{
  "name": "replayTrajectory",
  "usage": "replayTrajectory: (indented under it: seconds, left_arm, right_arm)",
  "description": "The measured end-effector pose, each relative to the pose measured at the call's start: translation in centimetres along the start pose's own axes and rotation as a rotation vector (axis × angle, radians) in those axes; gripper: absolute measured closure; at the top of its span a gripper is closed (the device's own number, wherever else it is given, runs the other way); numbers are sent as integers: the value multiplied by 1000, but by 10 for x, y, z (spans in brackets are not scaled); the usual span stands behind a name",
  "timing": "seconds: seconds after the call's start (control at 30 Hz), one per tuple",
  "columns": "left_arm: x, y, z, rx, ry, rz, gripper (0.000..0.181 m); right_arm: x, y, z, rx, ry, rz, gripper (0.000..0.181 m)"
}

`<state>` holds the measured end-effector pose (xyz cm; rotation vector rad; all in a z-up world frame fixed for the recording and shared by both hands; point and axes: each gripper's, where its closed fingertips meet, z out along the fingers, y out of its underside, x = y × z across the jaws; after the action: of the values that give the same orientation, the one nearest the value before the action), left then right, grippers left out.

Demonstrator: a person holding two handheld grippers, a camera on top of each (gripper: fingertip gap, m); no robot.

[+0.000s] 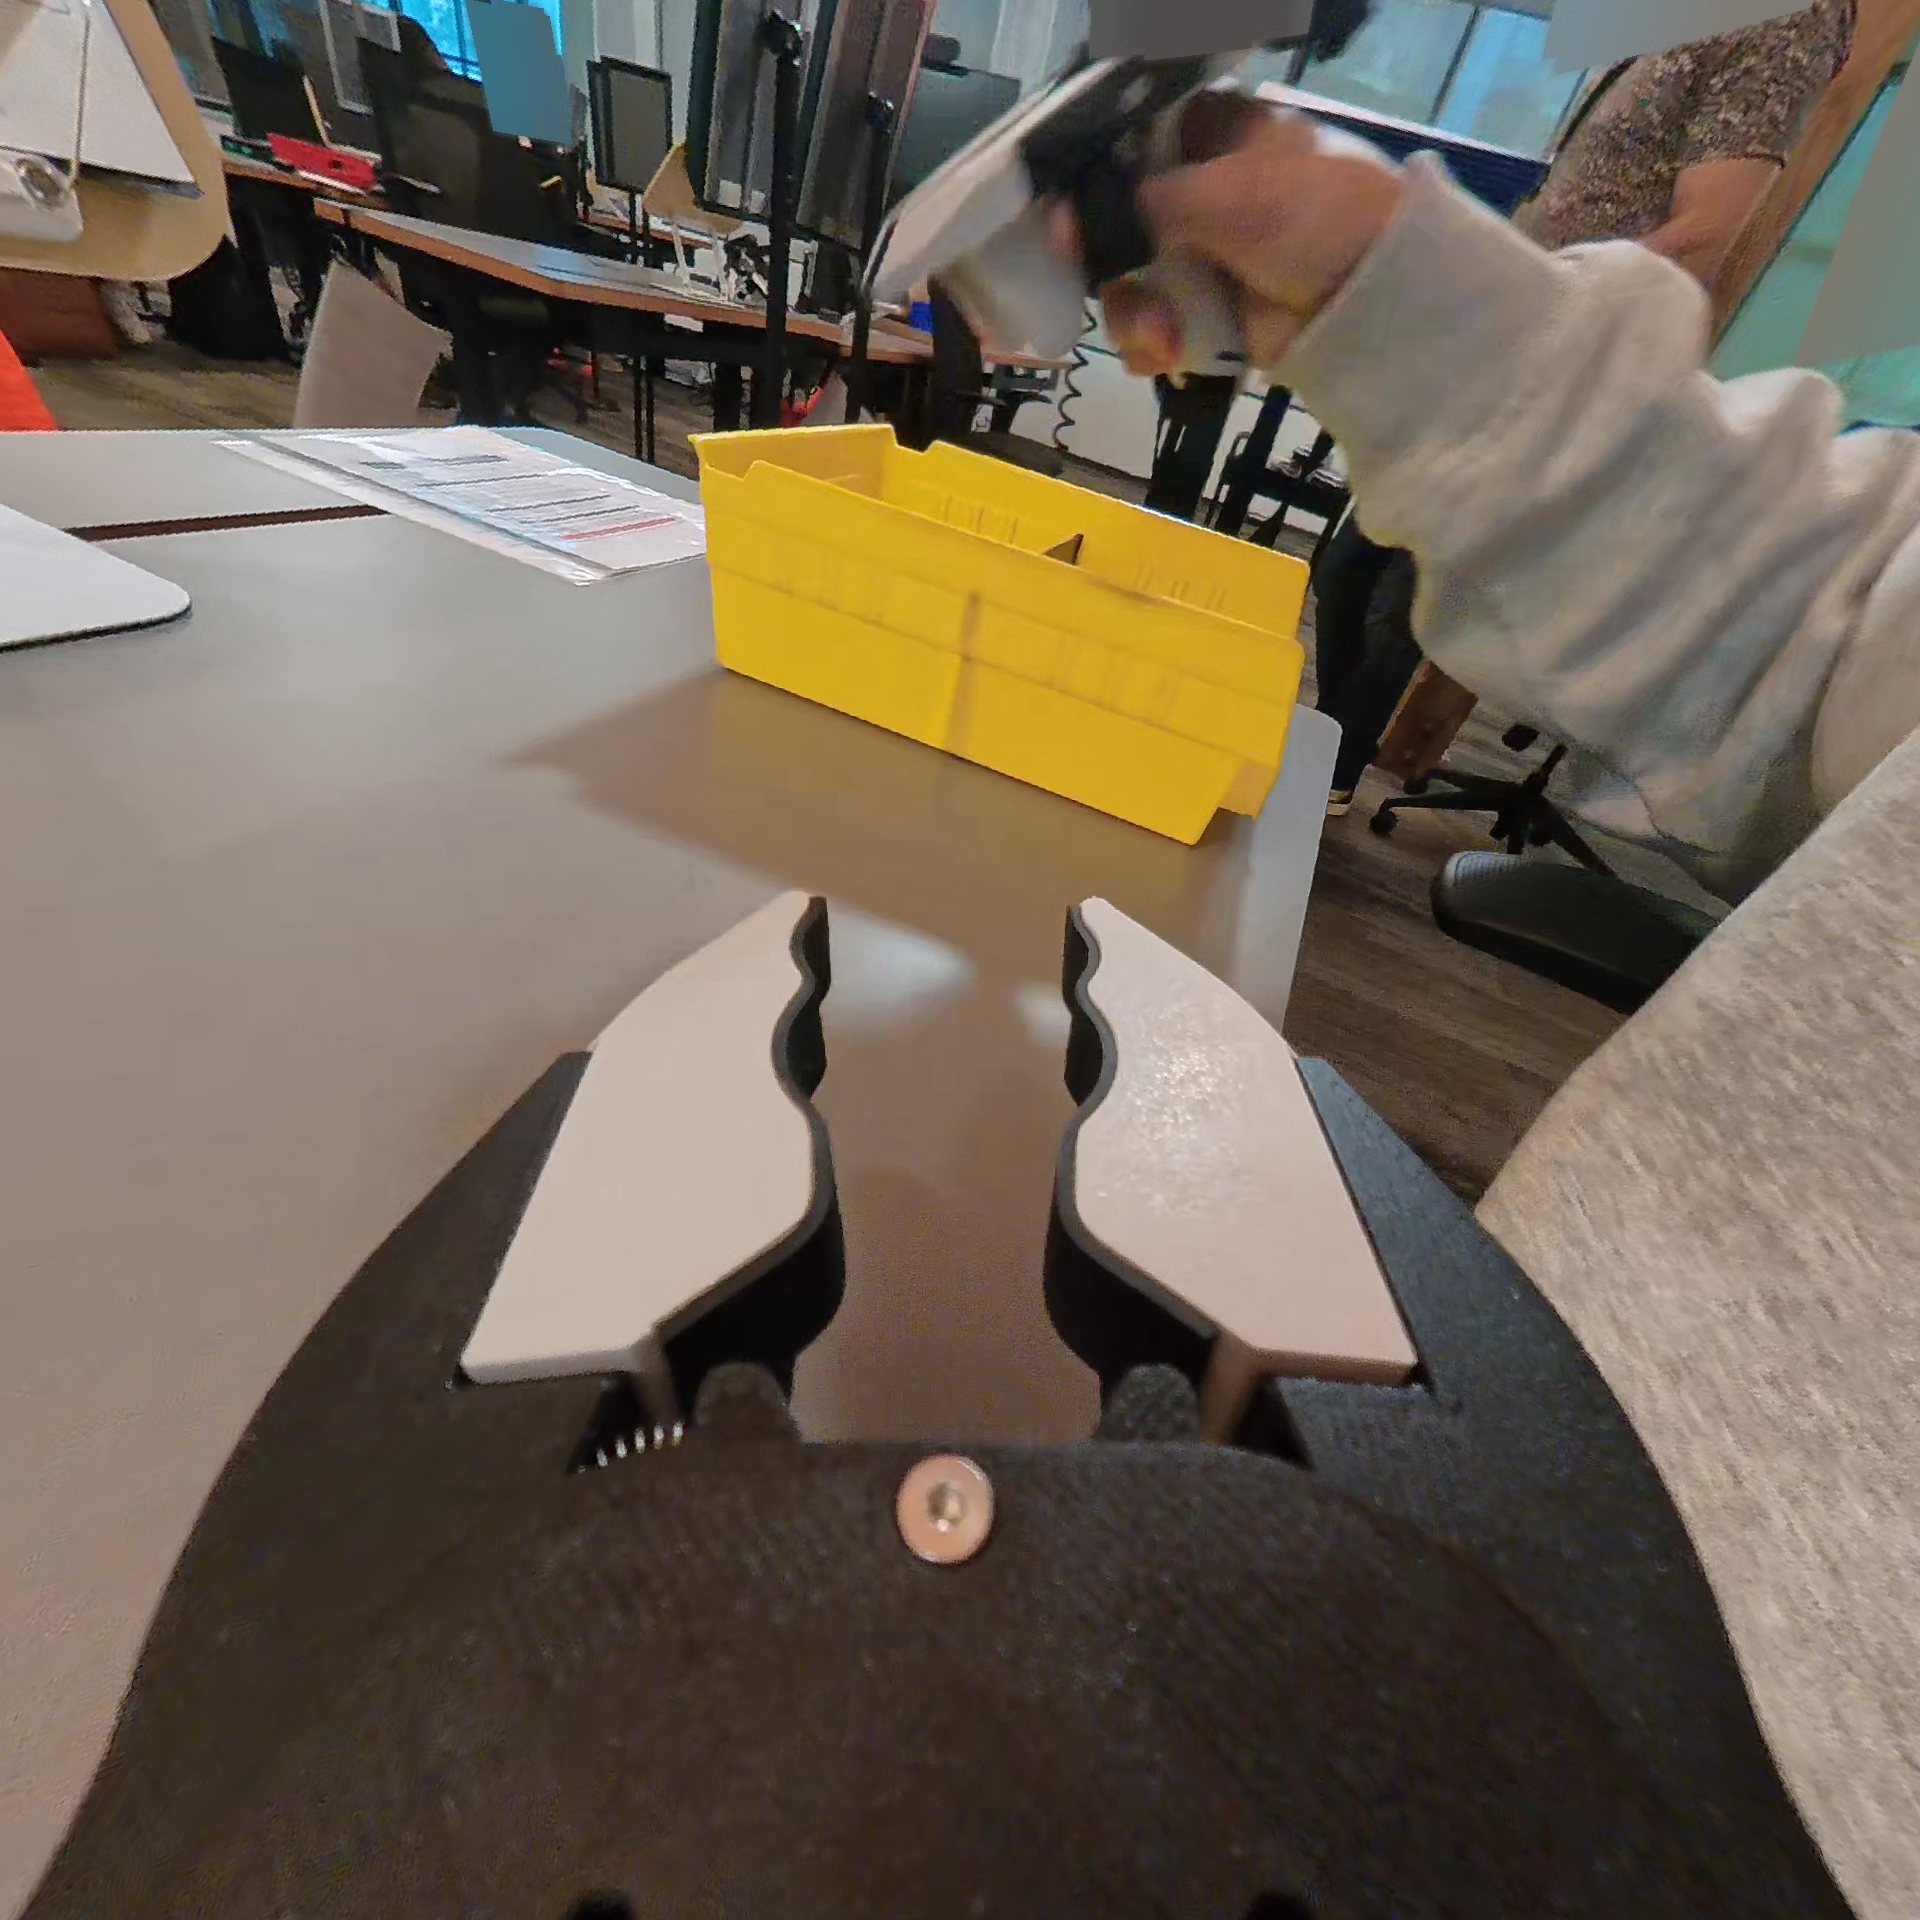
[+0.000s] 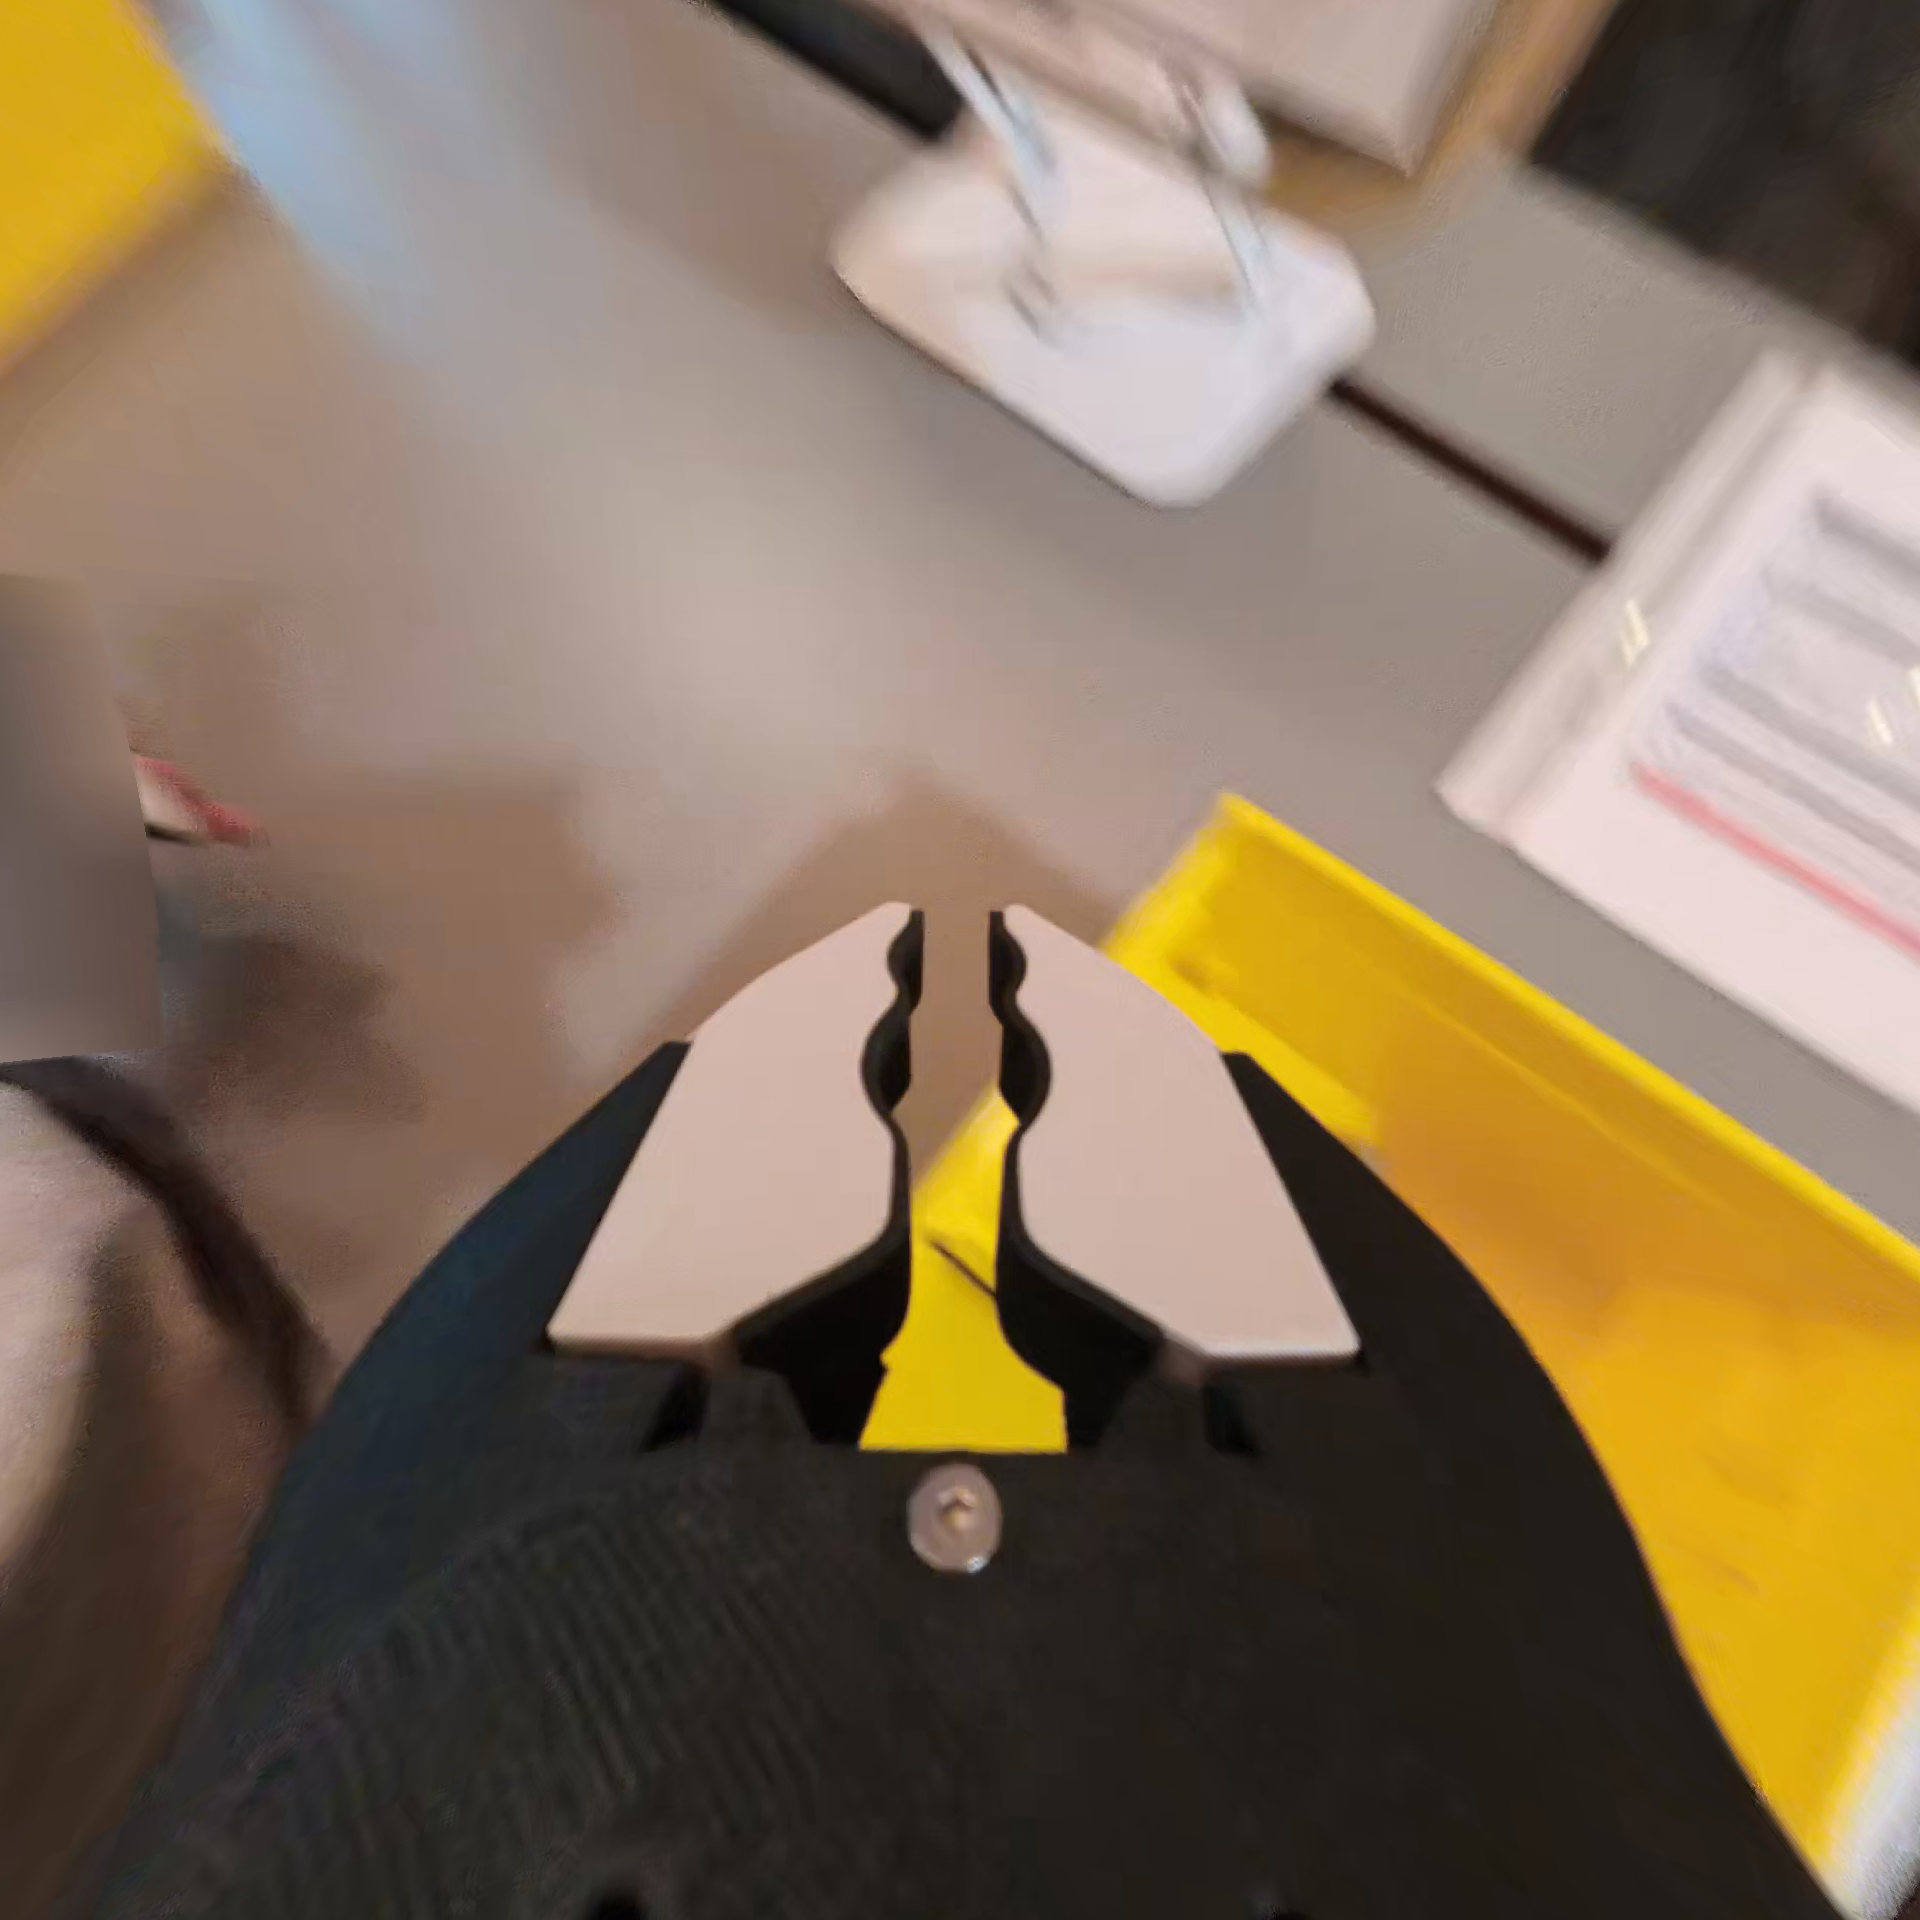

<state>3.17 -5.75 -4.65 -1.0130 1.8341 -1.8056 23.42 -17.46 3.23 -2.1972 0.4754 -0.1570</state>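
A yellow plastic bin [image 1: 997, 644] stands on the grey table [image 1: 312, 831] near its far right corner. My left gripper [image 1: 948, 914] is open and empty, low over the table a short way in front of the bin. A hand in a light grey sleeve [image 1: 1507, 468] holds my right gripper [image 1: 1039, 239] above the bin, blurred. In the right wrist view my right gripper [image 2: 956, 920] is empty, its jaws a narrow gap apart. It hovers over the bin's near end [image 2: 1507, 1195], tips over bare table [image 2: 623, 571].
A printed sheet in a clear sleeve [image 1: 488, 494] [image 2: 1745, 707] lies beyond the bin. A white stand base [image 1: 73, 582] [image 2: 1122, 312] sits on the table. Another yellow object [image 2: 73, 135] shows at the top left. An office chair [image 1: 1558, 914] stands past the table's right edge. The tips of one gripper are about 25 cm away from the tips of the other.
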Motion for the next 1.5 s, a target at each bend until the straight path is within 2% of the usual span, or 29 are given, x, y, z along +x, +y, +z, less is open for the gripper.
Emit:
replayTrajectory:
  seconds: [0.03, 0.1, 0.17, 0.27, 0.33, 0.43, 0.5, 0.57, 0.63, 0.73, 0.77, 0.83, 0.9, 0.97, 1.1, 1.13, 1.17, 1.23, 1.27, 1.33, 1.43, 1.5]
  left_arm:
    - [-2, 0, 0, 1, -1, -15, 138]
    - [-6, -2, 0, 9, -6, -48, 137]
    - [-9, -7, -3, 27, -9, -88, 137]
    - [-21, -25, -15, 67, -62, -101, 137]
    - [-43, -42, -35, 65, -176, -68, 140]
    - [-90, -81, -100, 77, -407, 3, 144]
    - [-122, -108, -166, 109, -567, 16, 147]
    - [-148, -114, -230, 14, -672, -16, 148]
    - [-177, -96, -293, -193, -775, -73, 152]
    - [-220, -35, -386, -583, -922, -215, 152]
    - [-227, -10, -410, -705, -927, -304, 152]
    - [-233, 32, -439, -864, -866, -495, 149]
    - [-241, 57, -450, -926, -828, -613, 147]
    - [-252, 68, -453, -963, -828, -645, 148]
    - [-262, 81, -449, -1059, -799, -680, 152]
    - [-262, 85, -450, -1091, -788, -686, 157]
    - [-264, 85, -449, -1095, -784, -677, 170]
    - [-268, 80, -452, -1097, -806, -638, 170]
    - [-269, 73, -452, -1077, -820, -613, 171]
    - [-275, 47, -449, -952, -881, -544, 170]
    - [-275, -25, -420, -649, -947, -339, 171]
    - [-257, -78, -380, -421, -911, -176, 170]
  right_arm:
    - [-31, -14, -5, 85, -52, -38, 169]
    - [-89, -27, -7, 204, -144, -112, 167]
    - [-142, -22, 2, 265, -247, -161, 166]
    - [-206, 0, 33, 359, -386, -139, 166]
    - [-250, 23, 56, 383, -519, -102, 166]
    - [-292, 67, 86, 218, -627, -109, 165]
    - [-298, 73, 90, 211, -621, -156, 166]
    - [-296, 69, 89, 230, -594, -202, 166]
    - [-292, 64, 90, 246, -579, -205, 166]
    - [-290, 61, 92, 256, -612, -138, 166]
    - [-290, 60, 92, 258, -626, -113, 166]
    - [-290, 60, 92, 260, -641, -78, 166]
    - [-289, 59, 91, 264, -635, -76, 165]
    - [-287, 59, 91, 264, -611, -100, 165]
    - [-285, 59, 89, 265, -573, -149, 165]
    - [-284, 59, 88, 265, -568, -157, 165]
    - [-284, 60, 87, 265, -561, -166, 165]
    - [-281, 60, 86, 267, -547, -183, 165]
    - [-280, 60, 86, 266, -541, -189, 165]
    - [-277, 59, 86, 267, -539, -191, 165]
    - [-275, 52, 88, 277, -560, -167, 166]
    - [-274, 43, 91, 300, -583, -136, 166]
